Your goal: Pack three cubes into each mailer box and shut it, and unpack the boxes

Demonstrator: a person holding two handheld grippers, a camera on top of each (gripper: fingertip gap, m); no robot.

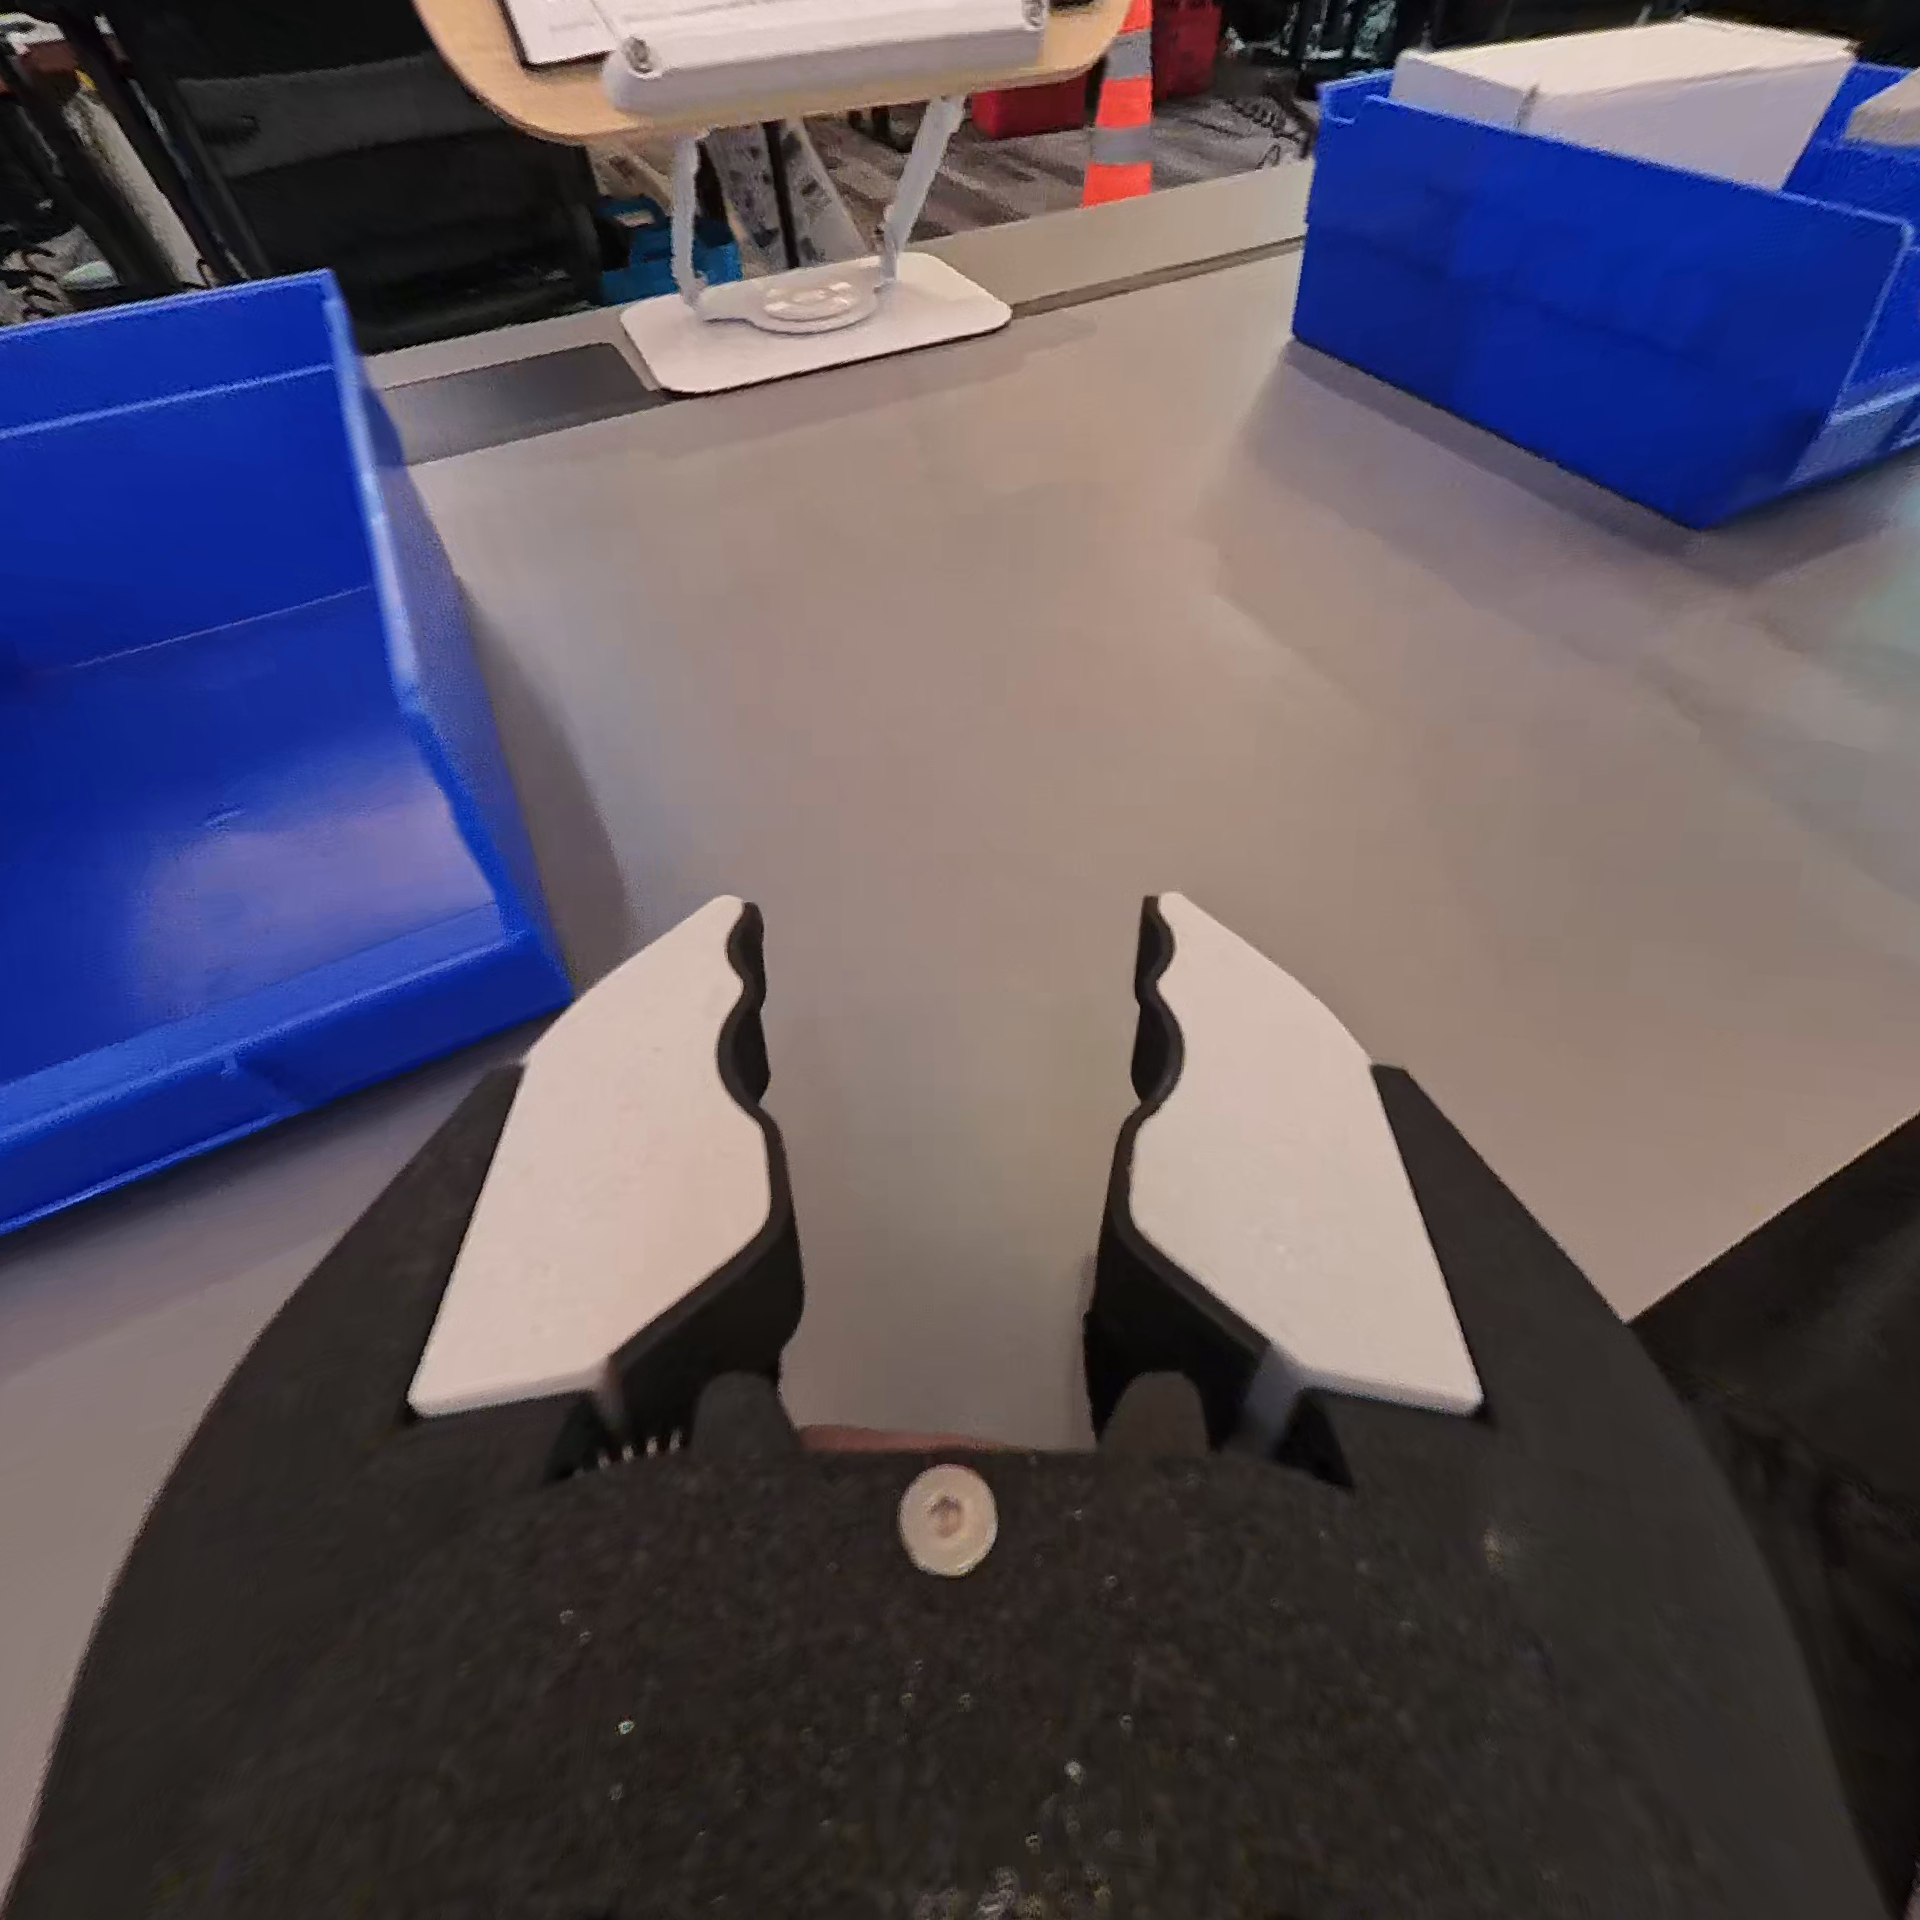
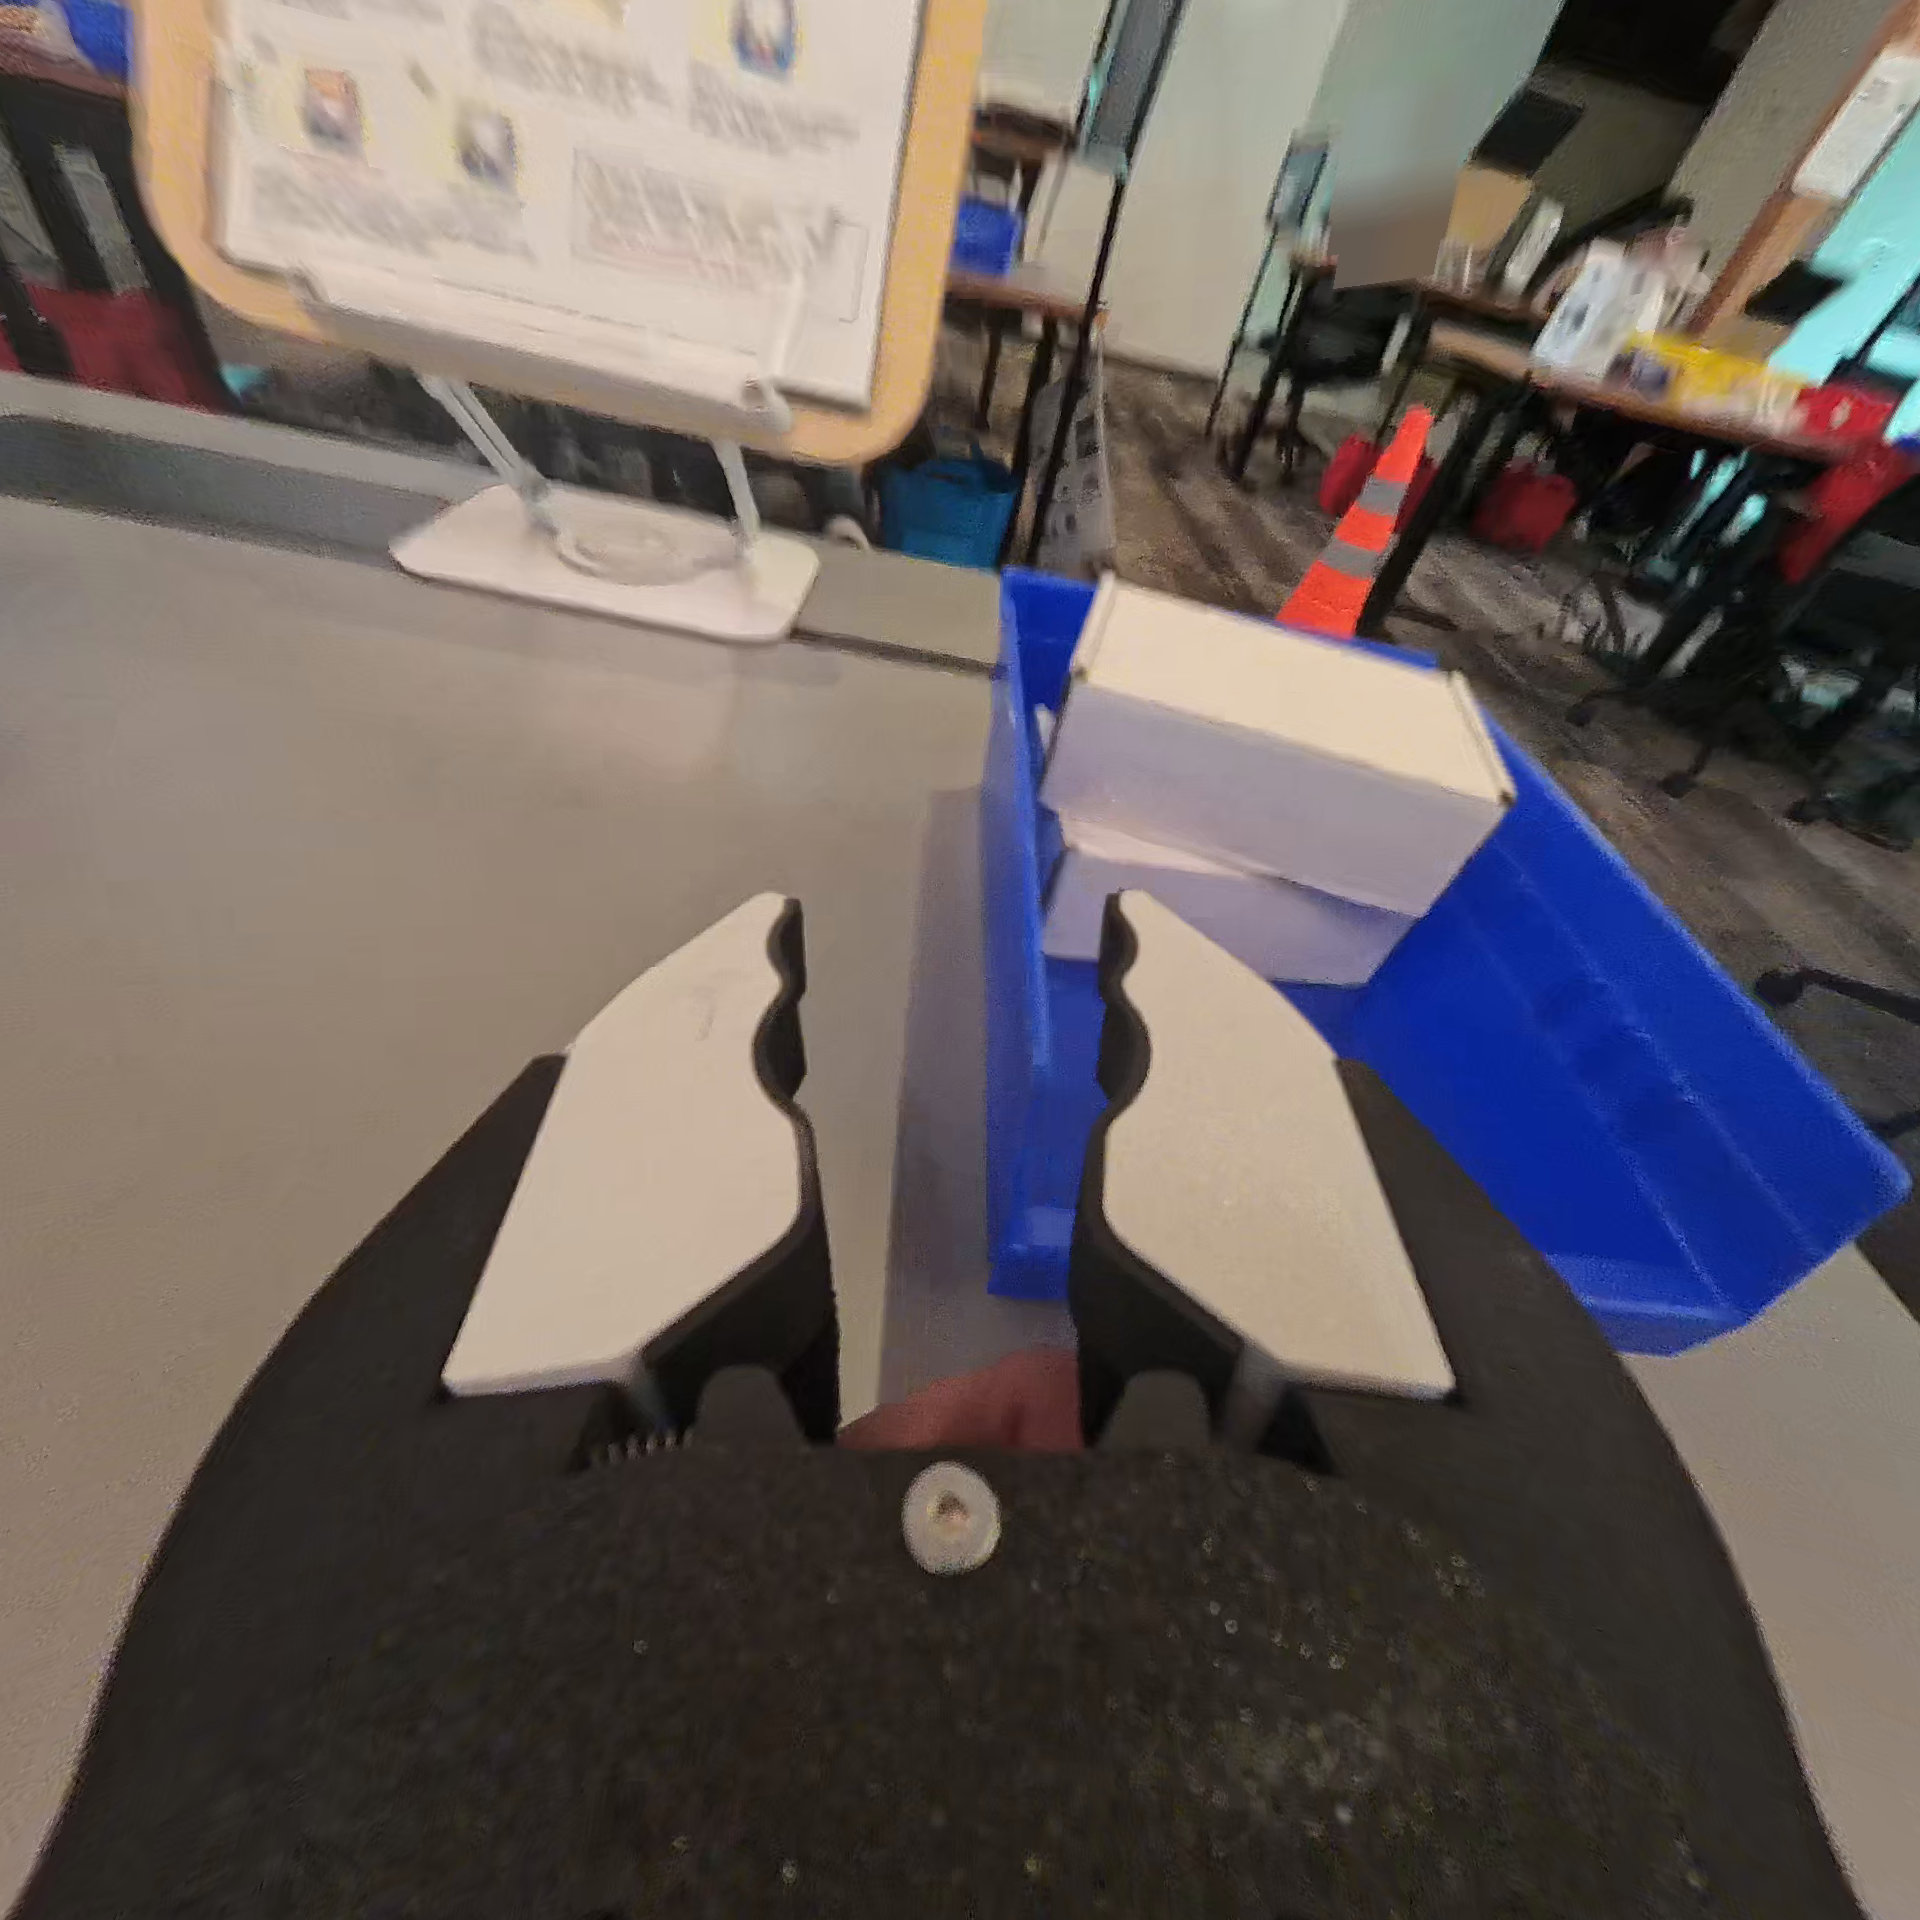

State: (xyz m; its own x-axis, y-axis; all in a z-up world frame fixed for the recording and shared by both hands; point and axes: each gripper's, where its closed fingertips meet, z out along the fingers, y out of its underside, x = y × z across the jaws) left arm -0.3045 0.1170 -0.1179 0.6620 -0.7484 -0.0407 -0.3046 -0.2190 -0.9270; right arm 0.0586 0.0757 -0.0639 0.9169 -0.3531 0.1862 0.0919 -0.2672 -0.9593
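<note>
Grey tabletop (image 2: 416, 883) held a blue plastic bin (image 2: 1558, 1091) at right; its upper white cardboard mailer box (image 2: 1268, 748) lay with its long axis left-right. Left gripper (image 1: 951, 914) and right gripper (image 2: 951, 909) both hung with jaws spread, empty.

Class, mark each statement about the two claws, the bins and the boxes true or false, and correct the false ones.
1. The left claw holds a cube. False: it is open and empty.
2. White boxes sit stacked in the right bin. True.
3. The top box is open. False: it is shut.
4. The left bin shows no boxes. True.
5. The right claw is open. True.
</note>
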